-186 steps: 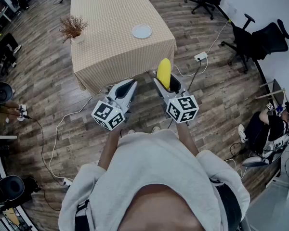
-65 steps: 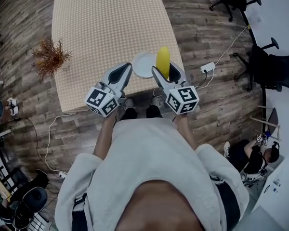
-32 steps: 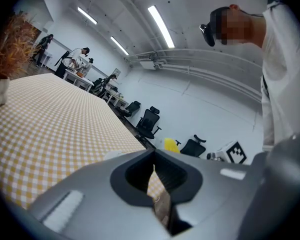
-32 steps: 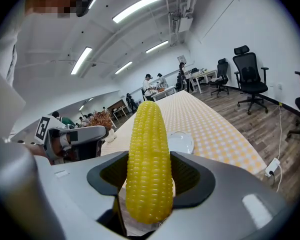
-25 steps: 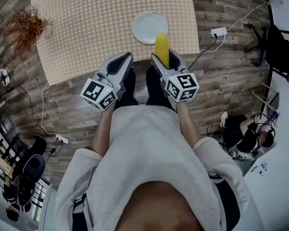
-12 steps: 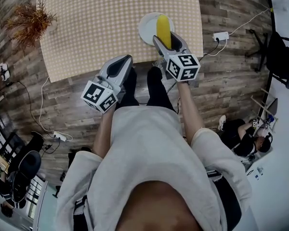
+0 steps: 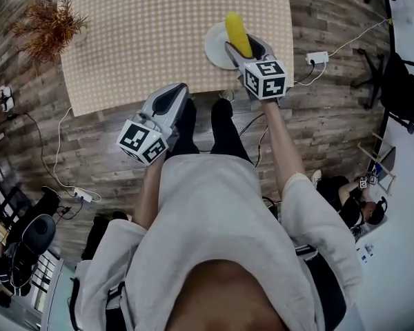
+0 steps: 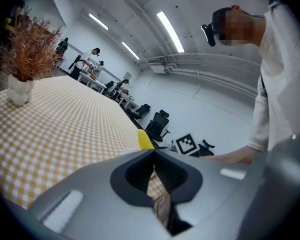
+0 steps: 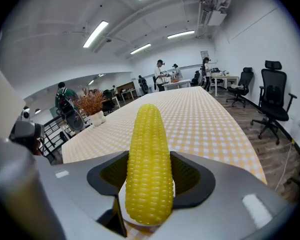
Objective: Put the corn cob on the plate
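A yellow corn cob (image 7: 237, 34) (image 9: 149, 161) stands clamped in my right gripper (image 7: 244, 46), shut on it and held over the white plate (image 7: 214, 47) near the front right corner of the checkered table (image 7: 145, 33). In the right gripper view the plate (image 9: 123, 193) shows just behind the cob. My left gripper (image 7: 170, 101) (image 8: 154, 184) hangs shut and empty off the table's front edge, over the wooden floor. The cob's tip (image 8: 145, 139) pokes up in the left gripper view.
A dried plant in a white pot (image 7: 50, 23) (image 8: 21, 59) stands at the table's left side. Power strip and cables (image 7: 316, 58) lie on the floor to the right. Office chairs (image 9: 274, 101) and people stand around the room.
My right gripper has carried the corn forward and up over the plate. The left gripper stayed near the table's front edge.
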The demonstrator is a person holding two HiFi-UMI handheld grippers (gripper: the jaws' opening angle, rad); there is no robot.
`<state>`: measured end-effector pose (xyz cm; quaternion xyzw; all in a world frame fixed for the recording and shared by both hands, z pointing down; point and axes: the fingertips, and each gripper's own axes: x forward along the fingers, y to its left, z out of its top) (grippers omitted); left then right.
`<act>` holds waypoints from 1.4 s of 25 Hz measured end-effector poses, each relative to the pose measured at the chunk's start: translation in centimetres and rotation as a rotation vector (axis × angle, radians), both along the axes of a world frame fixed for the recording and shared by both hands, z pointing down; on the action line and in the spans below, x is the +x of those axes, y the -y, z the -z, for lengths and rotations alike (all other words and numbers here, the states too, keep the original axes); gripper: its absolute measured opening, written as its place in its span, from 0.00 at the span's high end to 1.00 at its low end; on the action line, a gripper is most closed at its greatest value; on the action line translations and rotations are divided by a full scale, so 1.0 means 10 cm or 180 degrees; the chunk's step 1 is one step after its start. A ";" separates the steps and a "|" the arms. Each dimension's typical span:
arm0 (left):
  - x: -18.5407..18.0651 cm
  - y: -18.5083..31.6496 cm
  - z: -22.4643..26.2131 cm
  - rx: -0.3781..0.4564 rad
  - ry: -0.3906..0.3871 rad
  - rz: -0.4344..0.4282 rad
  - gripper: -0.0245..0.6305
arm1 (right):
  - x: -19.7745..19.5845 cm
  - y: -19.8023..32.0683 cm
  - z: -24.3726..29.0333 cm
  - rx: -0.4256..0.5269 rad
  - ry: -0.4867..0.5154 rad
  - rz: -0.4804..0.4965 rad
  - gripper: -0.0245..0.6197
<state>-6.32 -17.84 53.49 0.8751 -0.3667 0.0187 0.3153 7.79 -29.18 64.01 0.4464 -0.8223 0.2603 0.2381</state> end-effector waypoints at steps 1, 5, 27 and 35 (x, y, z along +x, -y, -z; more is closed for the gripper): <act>0.00 0.00 0.00 0.0000 -0.0004 0.0005 0.95 | -0.01 -0.01 -0.01 0.0015 -0.0097 0.0100 0.56; 0.00 0.00 0.00 0.0011 -0.0012 0.0003 0.95 | -0.09 -0.06 -0.07 0.0175 -0.0669 0.0712 0.56; -0.01 0.00 -0.01 -0.0004 -0.0045 0.0044 0.95 | -0.21 -0.22 -0.37 0.0471 -0.1739 0.2323 0.57; -0.01 0.01 -0.03 -0.0019 -0.0060 0.0062 0.95 | -0.19 -0.23 -0.43 0.0328 -0.1582 0.2305 0.57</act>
